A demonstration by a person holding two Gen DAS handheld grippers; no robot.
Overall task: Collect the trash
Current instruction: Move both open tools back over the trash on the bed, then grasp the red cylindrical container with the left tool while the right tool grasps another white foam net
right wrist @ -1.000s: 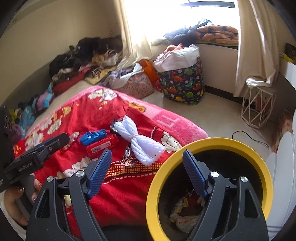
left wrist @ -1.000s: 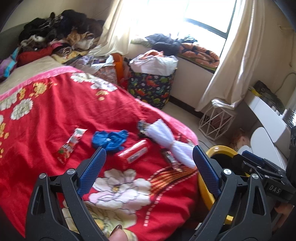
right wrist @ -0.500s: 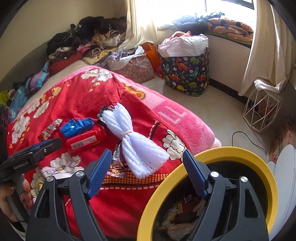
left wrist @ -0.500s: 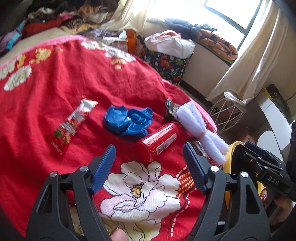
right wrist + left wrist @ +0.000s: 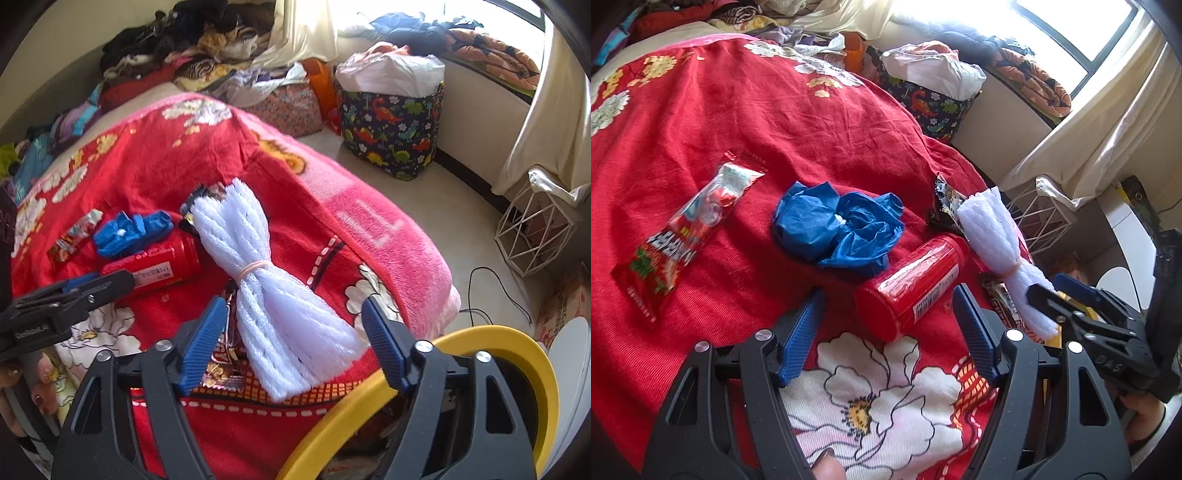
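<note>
Trash lies on a red floral blanket [image 5: 701, 103]. A red cylindrical can [image 5: 908, 286] lies on its side just ahead of my open, empty left gripper [image 5: 890, 321], between its finger lines. Beyond it are crumpled blue gloves [image 5: 838, 227], a red snack wrapper [image 5: 683, 236] and a white foam-net bundle [image 5: 993, 240]. My right gripper [image 5: 295, 332] is open and empty, its fingers on either side of the near end of the foam-net bundle [image 5: 266, 280]. Foil wrappers [image 5: 225, 354] lie beside the bundle. The yellow-rimmed bin [image 5: 509, 347] stands below the bed edge.
A dinosaur-print bag [image 5: 388, 125] and a white wire basket [image 5: 532, 236] stand on the floor by the window. Clothes [image 5: 192, 44] are piled at the far end of the bed. A cable [image 5: 495, 291] lies on the floor.
Both grippers moved forward and down toward the blanket. The left closed in on the red can, the right on the white foam-net bundle. Both stayed open.
</note>
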